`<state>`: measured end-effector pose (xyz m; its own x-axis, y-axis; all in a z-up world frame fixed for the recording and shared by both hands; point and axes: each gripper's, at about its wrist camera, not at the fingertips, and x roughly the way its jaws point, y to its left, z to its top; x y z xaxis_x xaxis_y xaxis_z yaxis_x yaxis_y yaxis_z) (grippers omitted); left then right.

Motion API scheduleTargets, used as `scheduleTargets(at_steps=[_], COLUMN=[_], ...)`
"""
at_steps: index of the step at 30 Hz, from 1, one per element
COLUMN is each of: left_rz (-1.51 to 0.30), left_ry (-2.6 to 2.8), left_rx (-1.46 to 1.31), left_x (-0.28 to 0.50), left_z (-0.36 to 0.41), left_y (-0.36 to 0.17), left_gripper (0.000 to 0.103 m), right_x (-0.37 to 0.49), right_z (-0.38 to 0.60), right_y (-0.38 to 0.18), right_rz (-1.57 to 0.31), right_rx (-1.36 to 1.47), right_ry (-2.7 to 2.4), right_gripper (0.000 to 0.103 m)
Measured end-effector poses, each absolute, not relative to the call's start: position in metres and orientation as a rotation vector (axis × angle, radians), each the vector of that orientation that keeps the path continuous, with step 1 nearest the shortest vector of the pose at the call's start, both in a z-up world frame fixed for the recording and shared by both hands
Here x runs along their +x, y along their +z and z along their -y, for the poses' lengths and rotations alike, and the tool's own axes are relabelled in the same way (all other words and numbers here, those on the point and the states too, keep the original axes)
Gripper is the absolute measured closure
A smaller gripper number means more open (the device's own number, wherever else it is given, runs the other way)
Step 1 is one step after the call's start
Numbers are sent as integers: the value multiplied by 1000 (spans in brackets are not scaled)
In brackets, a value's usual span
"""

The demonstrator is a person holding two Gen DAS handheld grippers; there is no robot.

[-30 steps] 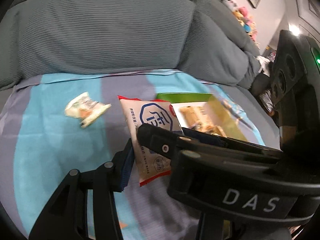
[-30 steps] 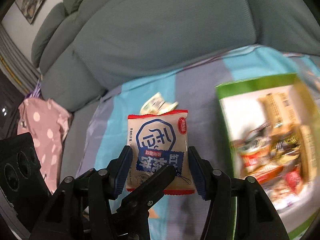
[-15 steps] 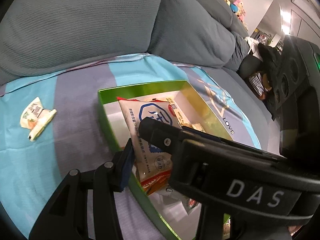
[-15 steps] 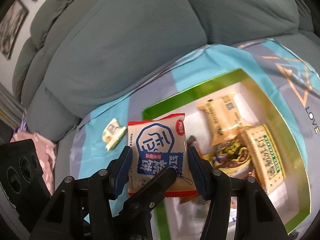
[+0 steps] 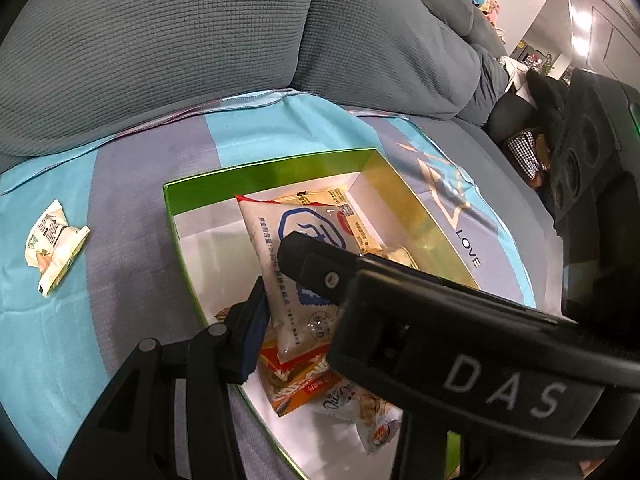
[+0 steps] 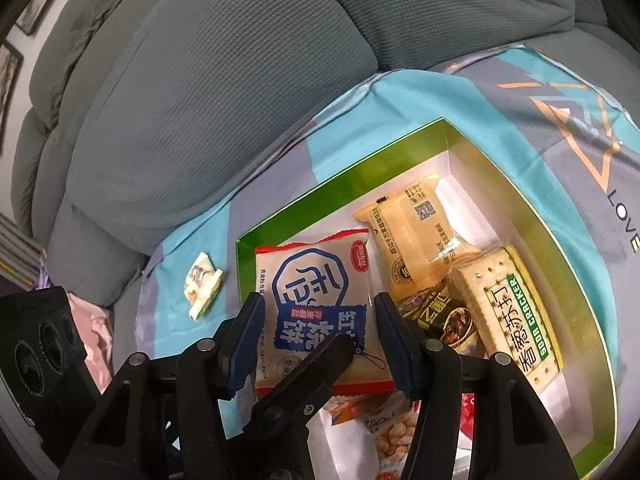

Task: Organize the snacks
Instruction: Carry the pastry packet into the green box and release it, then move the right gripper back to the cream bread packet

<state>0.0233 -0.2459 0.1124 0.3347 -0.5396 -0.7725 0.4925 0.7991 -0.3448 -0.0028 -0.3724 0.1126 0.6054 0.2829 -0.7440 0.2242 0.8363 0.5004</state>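
A cream snack packet with a blue emblem and red edges (image 6: 316, 304) is held over the near-left part of a green box (image 6: 340, 172). My right gripper (image 6: 320, 336) is shut on its two sides. My left gripper (image 5: 280, 280) crosses in front and is shut on the same packet (image 5: 296, 280). The box (image 5: 264, 170) holds several snacks: a yellow packet (image 6: 416, 236), a soda cracker packet (image 6: 516, 312) and a dark packet (image 6: 440, 316). A small white-green packet (image 5: 52, 252) lies on the cloth left of the box; it also shows in the right wrist view (image 6: 202, 284).
The box sits on a blue and grey cloth (image 5: 132, 248) spread over a grey sofa seat, with big grey back cushions (image 5: 160, 48) behind. A pink spotted cloth (image 6: 96, 328) lies at the far left. The cloth bears a star print and the word LOVE (image 6: 624, 216).
Both grippers have carried the cream packet from over the bare cloth to the right, over the green box. The small white-green packet now lies further to the left in both views.
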Motion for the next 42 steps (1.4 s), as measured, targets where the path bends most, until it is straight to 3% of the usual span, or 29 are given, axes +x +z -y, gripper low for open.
scheduleTargets(at_steps=[10, 25, 42], left_rz=[-1123, -1094, -1012], left_ry=[-638, -573, -594], left_rx=[-52, 15, -34], left_x=[35, 38, 10], left_z=[252, 256, 213], left_y=[98, 93, 121], left_gripper=[60, 61, 42], right_x=[12, 20, -7], right_z=[380, 381, 359], right_y=[96, 83, 113], right_rz=[-984, -1022, -915], right_rx=[652, 659, 552], right_ry=[34, -3, -18], right_gripper=[43, 43, 43])
